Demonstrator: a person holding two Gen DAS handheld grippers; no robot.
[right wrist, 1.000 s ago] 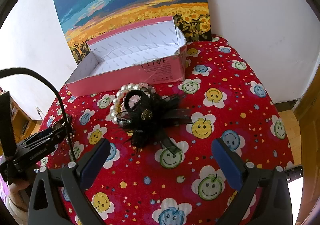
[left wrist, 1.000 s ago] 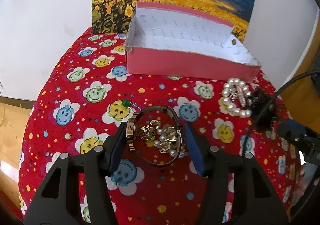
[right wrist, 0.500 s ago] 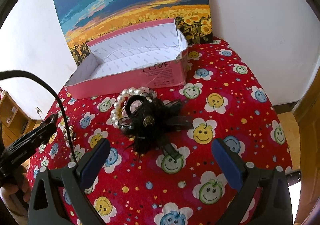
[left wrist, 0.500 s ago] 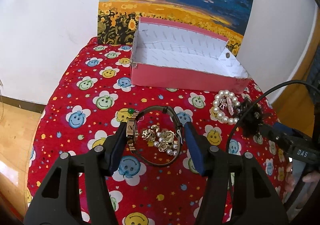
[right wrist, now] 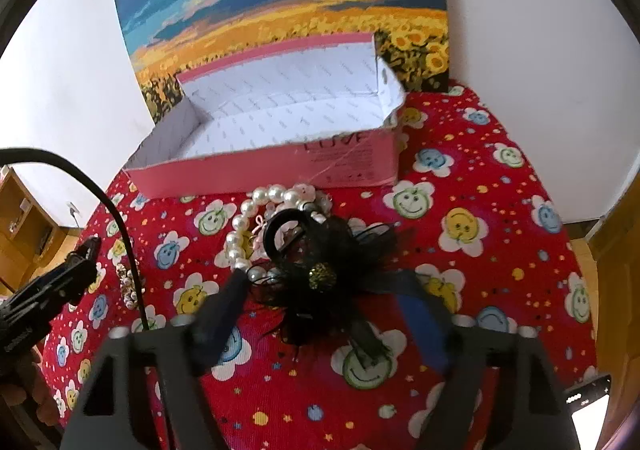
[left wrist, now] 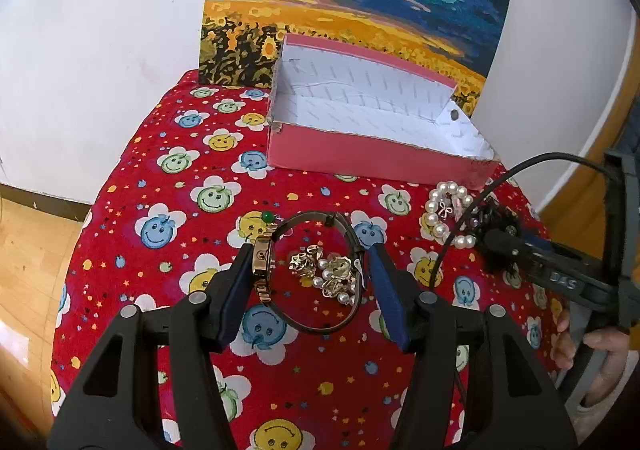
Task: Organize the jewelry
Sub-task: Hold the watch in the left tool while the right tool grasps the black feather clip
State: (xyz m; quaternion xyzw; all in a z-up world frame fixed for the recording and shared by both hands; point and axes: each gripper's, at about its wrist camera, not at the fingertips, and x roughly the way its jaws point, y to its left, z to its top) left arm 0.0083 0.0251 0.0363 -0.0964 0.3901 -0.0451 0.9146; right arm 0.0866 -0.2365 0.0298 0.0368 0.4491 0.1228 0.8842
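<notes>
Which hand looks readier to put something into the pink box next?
Probably the left: its hand-held gripper already grips the bracelet watch, facing the empty pink box. The right hand-held gripper is only closing around the black feathered hair clip.

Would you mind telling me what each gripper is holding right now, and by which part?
The left gripper clamps the watch across its loop, case to strap. The right gripper is closing around the black feather hair clip; no grip shows yet.
</notes>
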